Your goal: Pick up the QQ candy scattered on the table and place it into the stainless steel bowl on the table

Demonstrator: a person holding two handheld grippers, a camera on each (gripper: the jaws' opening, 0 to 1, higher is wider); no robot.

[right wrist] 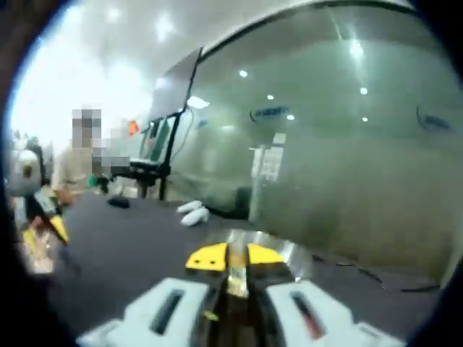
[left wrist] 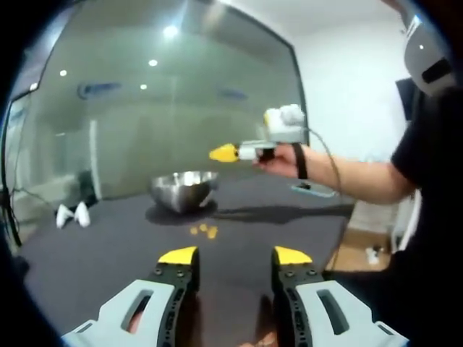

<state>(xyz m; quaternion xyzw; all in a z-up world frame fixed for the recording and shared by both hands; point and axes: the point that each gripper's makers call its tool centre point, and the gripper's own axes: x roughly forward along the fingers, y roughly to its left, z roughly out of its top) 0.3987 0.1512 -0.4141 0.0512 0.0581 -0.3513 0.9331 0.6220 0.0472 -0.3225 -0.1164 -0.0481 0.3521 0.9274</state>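
Left tongs [left wrist: 235, 256] sit at the bottom centre of the left gripper view, jaws spread wide with nothing between them, hovering over the dark desk [left wrist: 108, 253]. Just above them, mid-frame, three or so orange QQ candy [left wrist: 203, 230] pieces lie loose on the desk, near the stainless steel bowl [left wrist: 184, 189] but apart from it. Right tongs [left wrist: 226, 152] show in the same view at centre right, up in the air beside the bowl; in the right gripper view their yellow tips [right wrist: 235, 257] are nearly together with a small yellowish bit pinched between, probably a candy, hanging over the bowl rim [right wrist: 289, 253]. Step in hand looks like the drop: the person should centre the tips over the bowl's middle, lower a little, then release so the piece doesn't bounce off the rim. Left tongs are best placed for the remaining cluster; take one piece at a time.
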